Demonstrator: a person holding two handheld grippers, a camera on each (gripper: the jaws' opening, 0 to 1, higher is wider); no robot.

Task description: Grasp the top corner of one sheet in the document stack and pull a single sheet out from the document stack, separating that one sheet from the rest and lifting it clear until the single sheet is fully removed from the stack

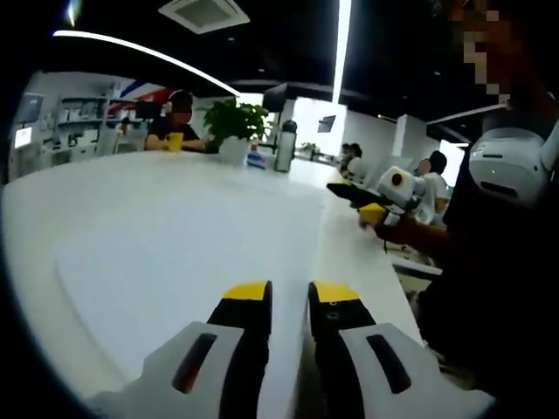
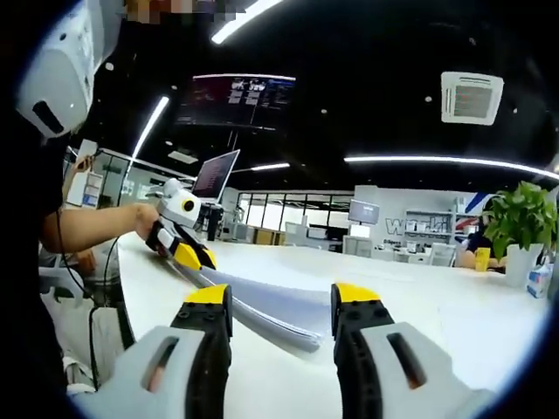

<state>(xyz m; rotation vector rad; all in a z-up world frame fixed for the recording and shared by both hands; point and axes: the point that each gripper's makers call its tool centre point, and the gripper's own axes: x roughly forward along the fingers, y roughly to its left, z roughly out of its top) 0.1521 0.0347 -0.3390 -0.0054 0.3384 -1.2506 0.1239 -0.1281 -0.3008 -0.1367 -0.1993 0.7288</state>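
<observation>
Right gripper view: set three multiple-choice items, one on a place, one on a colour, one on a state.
1. The potted plant stands: A on the white table; B on the floor; C on a shelf.
2. The right gripper has jaw tips of: A red; B yellow; C green.
3. Its jaws are: A shut on a cup; B shut on the plant; C open.
Key: 1A, its pot rests on the tabletop at the right; 2B, both tips are yellow; 3C, a wide gap parts them.
</observation>
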